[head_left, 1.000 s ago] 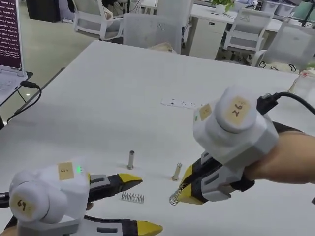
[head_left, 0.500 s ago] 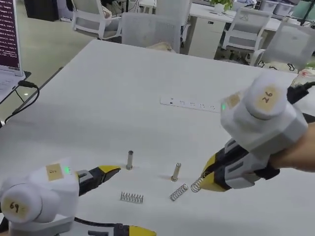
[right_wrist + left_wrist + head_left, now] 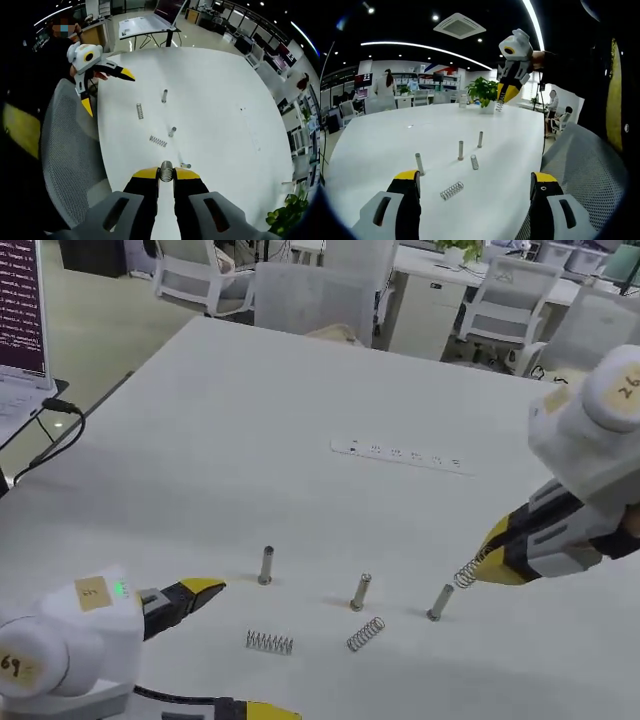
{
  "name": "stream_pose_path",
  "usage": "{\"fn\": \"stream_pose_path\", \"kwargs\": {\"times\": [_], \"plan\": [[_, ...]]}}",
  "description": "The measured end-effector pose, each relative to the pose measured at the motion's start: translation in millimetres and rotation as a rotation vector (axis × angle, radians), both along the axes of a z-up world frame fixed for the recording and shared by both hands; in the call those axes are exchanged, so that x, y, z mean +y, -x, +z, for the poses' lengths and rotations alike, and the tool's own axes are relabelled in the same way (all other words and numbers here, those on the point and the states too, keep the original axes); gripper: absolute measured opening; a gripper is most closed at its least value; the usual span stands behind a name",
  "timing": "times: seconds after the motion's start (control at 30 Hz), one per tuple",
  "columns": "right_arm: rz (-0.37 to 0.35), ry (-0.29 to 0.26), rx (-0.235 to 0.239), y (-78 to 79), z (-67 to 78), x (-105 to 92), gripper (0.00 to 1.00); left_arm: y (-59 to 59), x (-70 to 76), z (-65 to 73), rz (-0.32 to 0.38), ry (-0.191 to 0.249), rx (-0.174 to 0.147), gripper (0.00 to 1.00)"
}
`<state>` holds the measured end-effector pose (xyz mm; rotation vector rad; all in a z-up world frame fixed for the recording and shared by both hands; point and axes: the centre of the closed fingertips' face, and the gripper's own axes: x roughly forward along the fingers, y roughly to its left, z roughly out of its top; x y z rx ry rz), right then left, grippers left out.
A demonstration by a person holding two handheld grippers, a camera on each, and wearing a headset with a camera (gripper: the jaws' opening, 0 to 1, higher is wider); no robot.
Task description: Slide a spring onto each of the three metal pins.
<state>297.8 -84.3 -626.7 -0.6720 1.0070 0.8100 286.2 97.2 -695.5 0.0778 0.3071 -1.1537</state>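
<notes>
In the head view your left gripper [image 3: 243,648] was cut by the bottom edge, your right gripper [image 3: 487,562] by the right edge. In the right gripper view a jaw half hid one pin [image 3: 186,165].

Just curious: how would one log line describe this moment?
right claw: shut on coiled metal spring | left claw: open | three grey metal pins: bare | two springs: loose

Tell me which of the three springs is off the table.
The spring clamped in the right tongs, held in the air; the other two springs lie flat on the table.
</notes>
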Motion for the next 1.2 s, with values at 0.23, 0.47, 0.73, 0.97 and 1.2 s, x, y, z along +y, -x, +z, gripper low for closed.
{"fn": "stream_pose_path", "kwargs": {"times": [0.23, 0.47, 0.73, 0.97, 1.2], "plan": [[-0.015, 0.057, 0.018, -17.8, -16.7, -18.1, 0.08, -0.1, -0.2, -1.5, 0.002, -0.004, 0.003, 0.88], [-0.024, 0.068, 0.069, -31.3, -35.3, -22.8, 0.08, -1.0, 0.0, -1.1, 0.006, -0.004, 0.000, 0.88], [-0.022, 0.070, 0.117, -39.5, -54.0, -23.9, 0.08, -0.9, 1.2, -1.8, 0.012, -0.007, 0.002, 0.87], [-0.042, 0.077, 0.131, -46.1, -72.1, -32.9, 0.08, -0.6, 3.4, -2.7, 0.018, -0.012, 0.005, 0.86], [-0.058, 0.066, 0.143, -46.9, -79.4, -35.4, 0.08, -1.3, 4.8, -4.6, 0.022, -0.016, 0.010, 0.85]]}}
